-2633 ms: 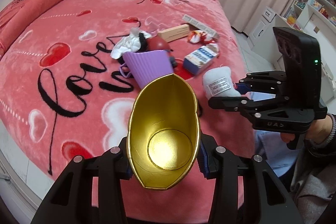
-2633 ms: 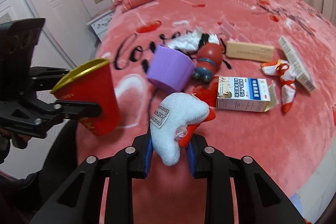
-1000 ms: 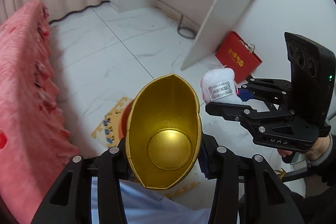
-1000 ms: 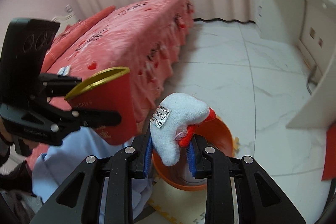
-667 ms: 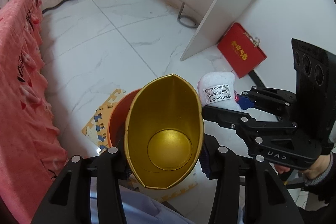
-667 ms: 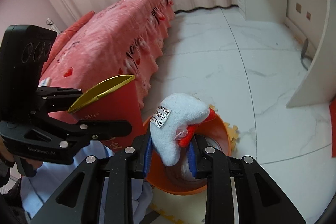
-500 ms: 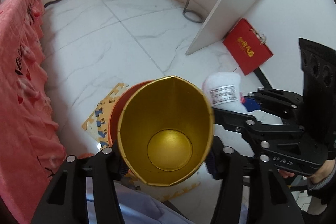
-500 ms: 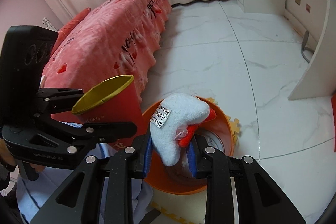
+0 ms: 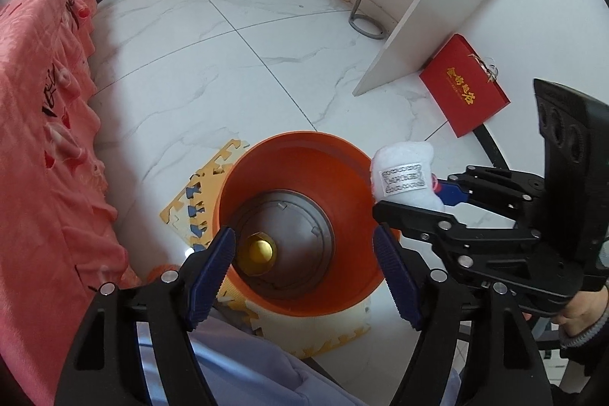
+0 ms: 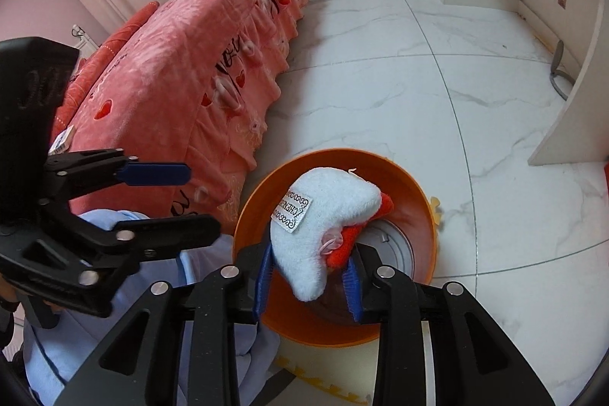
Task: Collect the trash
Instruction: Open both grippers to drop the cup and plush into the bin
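Orange bin point(image 9: 293, 155) on floor beside bed point(image 9: 42, 124), foam mat point(image 9: 198, 185) beneath. Gold cup point(image 9: 260, 251) lies inside bin, on grey bottom. Left gripper point(image 9: 304, 253) spread wide above bin, empty. Right gripper point(image 10: 308, 276) clamped on white plush point(image 10: 323, 215), held over bin rim, not inside.

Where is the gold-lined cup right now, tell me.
In the left wrist view the cup sits at the bottom of the orange bin, on its left side, below the open left gripper.
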The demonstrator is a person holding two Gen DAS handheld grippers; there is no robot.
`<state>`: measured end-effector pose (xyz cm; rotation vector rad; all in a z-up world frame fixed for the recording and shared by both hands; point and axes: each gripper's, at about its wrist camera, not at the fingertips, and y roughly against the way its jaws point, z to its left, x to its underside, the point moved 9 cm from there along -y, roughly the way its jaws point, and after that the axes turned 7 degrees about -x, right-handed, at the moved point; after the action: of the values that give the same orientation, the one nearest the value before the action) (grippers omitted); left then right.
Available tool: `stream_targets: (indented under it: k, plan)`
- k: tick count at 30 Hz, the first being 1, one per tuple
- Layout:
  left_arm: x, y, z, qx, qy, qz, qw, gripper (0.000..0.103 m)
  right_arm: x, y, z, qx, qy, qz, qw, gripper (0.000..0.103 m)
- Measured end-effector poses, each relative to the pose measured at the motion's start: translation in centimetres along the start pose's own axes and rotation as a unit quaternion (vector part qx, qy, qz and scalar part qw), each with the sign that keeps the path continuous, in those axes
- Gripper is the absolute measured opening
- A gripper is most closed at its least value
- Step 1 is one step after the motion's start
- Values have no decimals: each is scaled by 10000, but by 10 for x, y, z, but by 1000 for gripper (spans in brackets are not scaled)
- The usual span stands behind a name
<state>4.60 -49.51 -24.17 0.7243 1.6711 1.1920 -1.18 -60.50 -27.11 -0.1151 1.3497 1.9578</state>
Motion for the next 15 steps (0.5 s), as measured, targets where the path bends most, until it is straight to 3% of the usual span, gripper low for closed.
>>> stream_targets:
  k: [6, 10, 12, 15]
  plan:
    - [6, 0, 5, -45, 12, 23, 10000, 75, 2, -12, 3, 13, 33, 112, 9999, 39]
    - [7, -1, 11, -67, 68, 57, 9999, 75, 1, -16, 1, 92, -27, 122, 9999, 50]
    - [8, -1, 12, -66, 83, 52, 9999, 75, 1, -16, -2, 170, -76, 124, 9997, 60]
    - [9, 0, 14, -86, 81, 45, 9999, 75, 2, -13, -2, 165, -101, 123, 9997, 60]
